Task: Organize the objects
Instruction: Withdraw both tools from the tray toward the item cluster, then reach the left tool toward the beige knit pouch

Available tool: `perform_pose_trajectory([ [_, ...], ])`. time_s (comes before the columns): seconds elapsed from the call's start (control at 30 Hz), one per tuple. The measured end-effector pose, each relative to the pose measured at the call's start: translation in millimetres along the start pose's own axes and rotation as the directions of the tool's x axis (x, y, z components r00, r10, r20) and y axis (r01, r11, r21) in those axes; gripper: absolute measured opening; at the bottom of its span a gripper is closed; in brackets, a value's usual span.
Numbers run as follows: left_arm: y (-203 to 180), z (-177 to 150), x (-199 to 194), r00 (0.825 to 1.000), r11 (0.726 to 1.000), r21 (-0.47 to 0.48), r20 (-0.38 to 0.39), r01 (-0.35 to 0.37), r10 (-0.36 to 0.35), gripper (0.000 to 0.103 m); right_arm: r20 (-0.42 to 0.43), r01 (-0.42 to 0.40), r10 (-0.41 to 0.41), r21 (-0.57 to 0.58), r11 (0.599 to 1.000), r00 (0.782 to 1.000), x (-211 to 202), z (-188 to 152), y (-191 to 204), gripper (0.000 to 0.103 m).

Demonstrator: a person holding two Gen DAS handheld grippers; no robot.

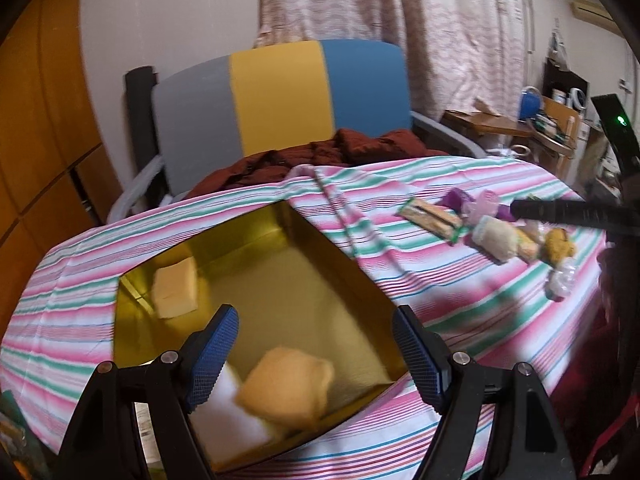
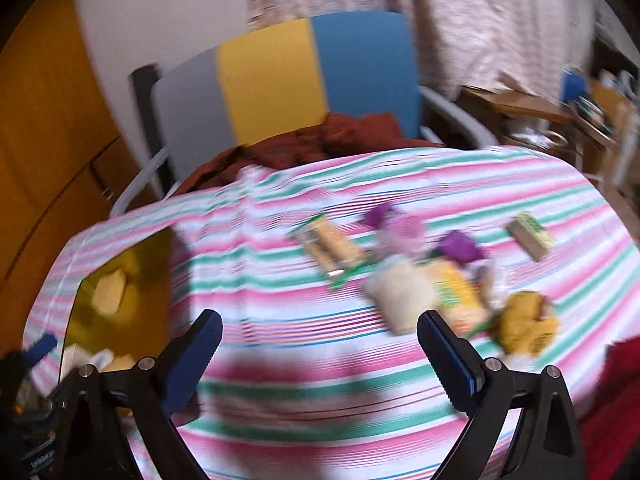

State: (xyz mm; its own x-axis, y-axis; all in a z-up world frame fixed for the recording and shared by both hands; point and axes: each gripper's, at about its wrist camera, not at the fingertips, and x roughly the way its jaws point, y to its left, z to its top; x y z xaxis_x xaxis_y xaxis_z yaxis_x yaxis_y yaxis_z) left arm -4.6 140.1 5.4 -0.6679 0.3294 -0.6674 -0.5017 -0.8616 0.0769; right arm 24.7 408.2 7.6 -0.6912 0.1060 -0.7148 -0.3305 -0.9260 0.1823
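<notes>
- While its blue-padded fingers (image 1: 216, 356) stand spread and empty, the left gripper (image 1: 316, 360) hovers over the gold box (image 1: 360, 280) at lower centre.
- A tan bun (image 1: 286, 388) lies between them; another (image 1: 175, 293) sits upper left.
- The right gripper (image 2: 320, 360) gapes empty above the striped cloth (image 2: 300, 400).
- Blurred snacks (image 2: 436, 284) lie centre-right.

left gripper (image 1: 316, 354): black angular frame, silver screws, blue cross-hatched fingers (image 1: 214, 356). right gripper (image 2: 320, 360): same build, blue ribbed pads (image 2: 196, 364). red sleeve (image 2: 618, 408), lower right of the frame.
</notes>
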Motion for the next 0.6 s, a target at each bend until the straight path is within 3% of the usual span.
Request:
perform_pose_trajectory([
  [0.13, -18, 5, 6, 0.997, 0.997, 0.027, -0.003, 0.077, -0.077, 0.081, 0.023, 0.05, -0.054, 0.146, 0.988, 0.998, -10, 11, -58, 0.101],
  [0.3, -34, 10, 22, 0.987, 0.989, 0.01, -0.063, 0.146, -0.146, 0.081, 0.047, 0.018, -0.039, 0.382, 0.924, 0.998, -11, 10, -128, 0.102],
  [0.4, -44, 12, 28, 0.979, 0.982, 0.013, -0.087, 0.186, -0.184, 0.08, 0.052, 0.018, -0.045, 0.432, 0.902, 0.998, -4, 2, -145, 0.102],
  [0.47, -51, 16, 35, 0.967, 0.973, 0.006, -0.113, 0.23, -0.228, 0.08, 0.063, -0.028, -0.002, 0.475, 0.88, 0.998, -2, -1, -153, 0.102],
  [0.6, -70, 22, 54, 0.947, 0.96, -0.001, -0.162, 0.282, -0.278, 0.079, 0.102, -0.06, 0.013, 0.471, 0.88, 0.995, -4, 0, -153, 0.103],
])
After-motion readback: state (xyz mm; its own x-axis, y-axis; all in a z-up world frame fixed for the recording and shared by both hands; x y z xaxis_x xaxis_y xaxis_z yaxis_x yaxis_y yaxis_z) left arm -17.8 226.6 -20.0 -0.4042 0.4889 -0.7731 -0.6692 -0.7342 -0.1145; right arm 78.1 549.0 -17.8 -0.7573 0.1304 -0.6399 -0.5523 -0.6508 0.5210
